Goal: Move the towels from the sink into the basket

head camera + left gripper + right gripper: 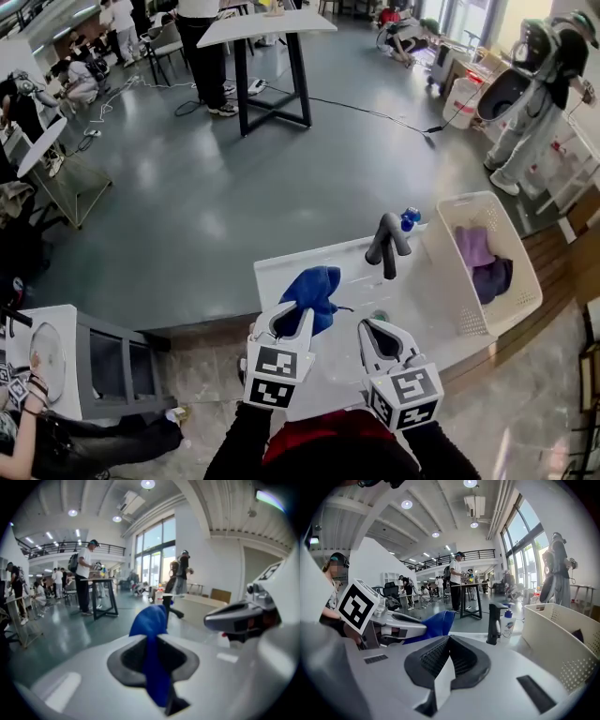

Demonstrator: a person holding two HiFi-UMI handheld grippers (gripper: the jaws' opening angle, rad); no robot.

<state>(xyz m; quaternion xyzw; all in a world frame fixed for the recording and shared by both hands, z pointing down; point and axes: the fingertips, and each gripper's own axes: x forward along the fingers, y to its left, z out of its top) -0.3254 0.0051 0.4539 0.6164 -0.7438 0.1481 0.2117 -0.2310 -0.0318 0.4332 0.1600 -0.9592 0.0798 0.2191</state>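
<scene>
A blue towel (pixel 314 289) hangs over the white sink (pixel 272 274), and my left gripper (pixel 292 317) is shut on it. In the left gripper view the blue towel (pixel 151 645) runs down between the jaws, bunched above them. My right gripper (pixel 376 330) is beside it on the right, jaws together with nothing between them; in its own view the pads (pixel 440 654) meet. The white basket (pixel 511 246) stands right of the sink and holds a purple towel (pixel 473 246) and a dark one (pixel 493 277). The basket (pixel 551 634) also shows at the right of the right gripper view.
A dark faucet (pixel 387 246) stands between the sink and the basket, with a blue-capped soap bottle (pixel 410 218) behind it. A grey cabinet (pixel 117 367) is to the left. A black-legged table (pixel 267 56) and several people are across the floor.
</scene>
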